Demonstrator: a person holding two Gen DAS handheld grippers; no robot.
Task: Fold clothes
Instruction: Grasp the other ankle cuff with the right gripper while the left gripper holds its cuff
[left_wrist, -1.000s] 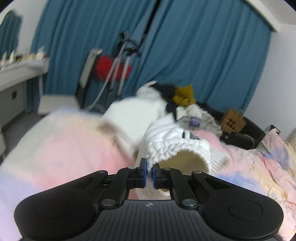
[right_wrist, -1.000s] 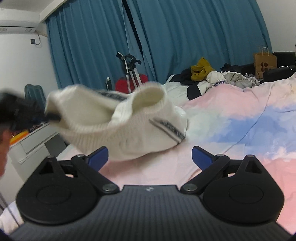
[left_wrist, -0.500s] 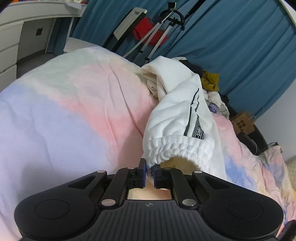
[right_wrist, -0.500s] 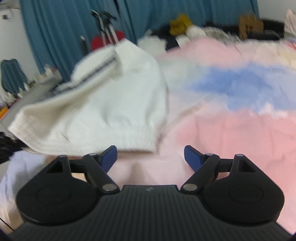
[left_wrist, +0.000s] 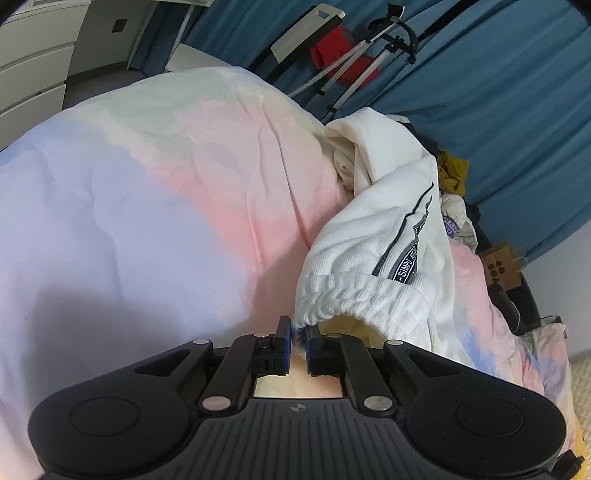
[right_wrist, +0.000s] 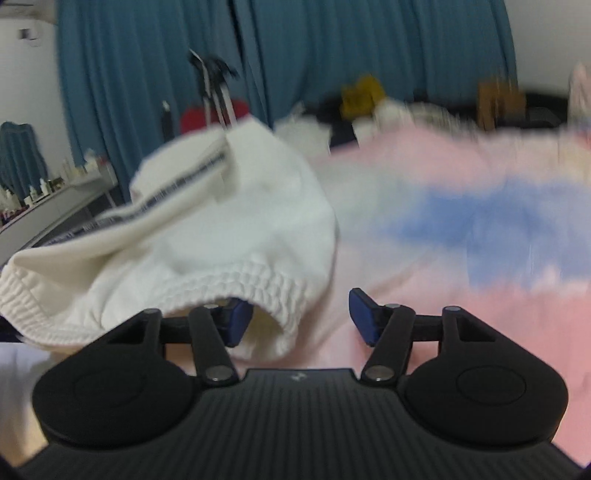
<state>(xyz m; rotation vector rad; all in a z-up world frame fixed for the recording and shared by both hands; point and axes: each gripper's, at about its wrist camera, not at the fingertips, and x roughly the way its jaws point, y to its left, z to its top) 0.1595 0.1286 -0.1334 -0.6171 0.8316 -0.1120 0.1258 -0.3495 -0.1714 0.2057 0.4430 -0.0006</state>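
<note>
A white garment (left_wrist: 373, 236) with an elastic band and a dark side stripe lies across the pastel pink and blue bedspread (left_wrist: 147, 192). My left gripper (left_wrist: 294, 345) is shut on the left end of its elastic band. In the right wrist view the same garment (right_wrist: 221, 236) droops in front, its elastic band lying over the left finger. My right gripper (right_wrist: 301, 319) is open, its jaws wide apart, low over the bedspread (right_wrist: 461, 258). This view is blurred.
A pile of other clothes (left_wrist: 452, 184) lies at the far end of the bed. Blue curtains (left_wrist: 498, 92), a metal stand with a red cloth (left_wrist: 347, 62), a brown paper bag (left_wrist: 504, 267) and white drawers (left_wrist: 33, 70) surround the bed.
My left gripper has lowered the garment's band onto the bed and tilted down. My right gripper has moved in close to the band, which now drapes over its left finger.
</note>
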